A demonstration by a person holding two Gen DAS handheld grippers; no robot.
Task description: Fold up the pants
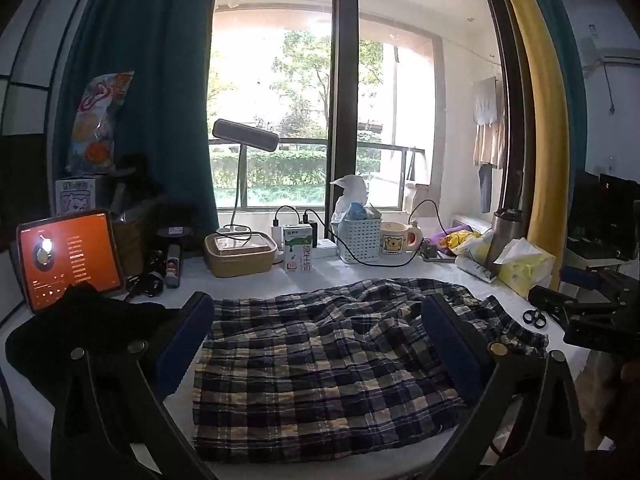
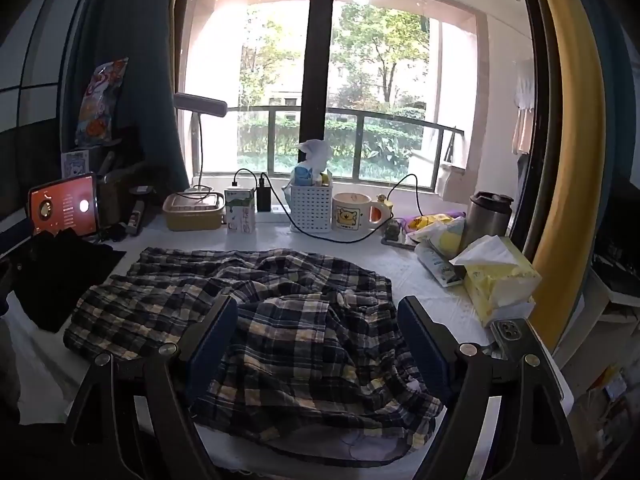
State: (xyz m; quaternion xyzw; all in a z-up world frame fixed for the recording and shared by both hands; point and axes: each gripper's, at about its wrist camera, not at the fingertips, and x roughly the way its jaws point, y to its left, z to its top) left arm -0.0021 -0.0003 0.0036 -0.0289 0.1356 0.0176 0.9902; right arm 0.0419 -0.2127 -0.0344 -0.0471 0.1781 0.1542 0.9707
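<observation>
Dark blue and cream plaid pants [image 1: 320,364] lie rumpled across the white table [image 1: 240,276]. My left gripper [image 1: 316,312] hovers over their left part, jaws wide open, nothing between the blue pads. In the right wrist view the same pants [image 2: 256,320] spread from left to centre, bunched into folds near me. My right gripper [image 2: 316,312] stands open above that bunched end, its pads apart and not pressing the cloth. The other gripper's black body [image 1: 600,320] shows at the right edge of the left wrist view.
A black cloth [image 2: 60,276] and a lit tablet [image 2: 64,208] sit at the left. Along the back stand a beige box [image 2: 194,210], milk carton [image 2: 240,212], white basket [image 2: 311,206], mug [image 2: 354,212] and steel flask [image 2: 490,216]. A tissue pack [image 2: 496,280] and phone [image 2: 510,332] lie right.
</observation>
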